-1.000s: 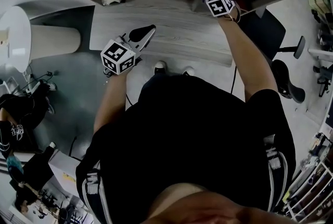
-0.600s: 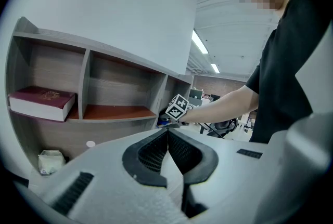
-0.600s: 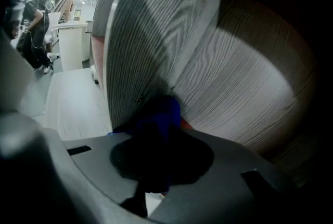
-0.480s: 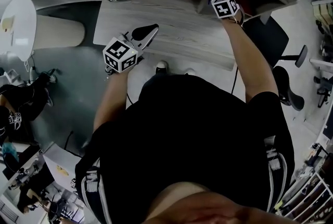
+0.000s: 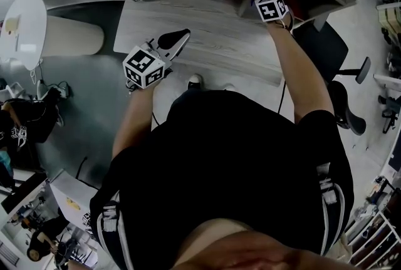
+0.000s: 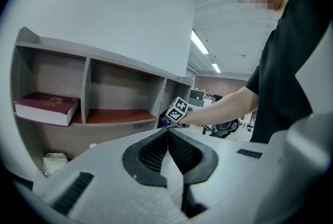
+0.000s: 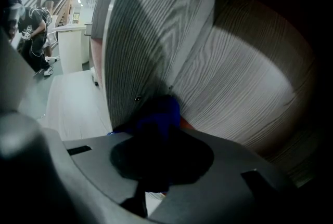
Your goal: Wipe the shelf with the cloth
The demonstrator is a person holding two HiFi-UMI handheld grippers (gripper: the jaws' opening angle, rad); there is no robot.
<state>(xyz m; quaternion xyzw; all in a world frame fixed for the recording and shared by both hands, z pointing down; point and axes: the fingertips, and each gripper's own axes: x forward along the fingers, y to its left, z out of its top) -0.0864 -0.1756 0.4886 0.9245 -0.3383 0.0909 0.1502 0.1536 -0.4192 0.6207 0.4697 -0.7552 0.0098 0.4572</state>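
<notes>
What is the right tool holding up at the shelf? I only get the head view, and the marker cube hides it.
Observer: A dark blue cloth, clamped in the right tool, against the upright divider of the grey wood-grain shelf.
Operator: And the left tool?
Observer: The left tool is shut on nothing, pointing at the shelf from a distance.
Operator: Anything stored there?
Observer: A dark red book lying flat in the leftmost compartment.

The shelf (image 6: 88, 62) is grey wood-grain with reddish-brown inner boards, and the table (image 5: 219, 43) has a paler grey grain. The cloth (image 7: 158, 114) is deep blue and the book (image 6: 44, 107) maroon. The left marker cube (image 5: 144, 66) and right marker cube (image 5: 270, 7) carry black squares on white. The left claw (image 6: 167, 133) is pale grey with black ribbed pads (image 6: 151, 155).
</notes>
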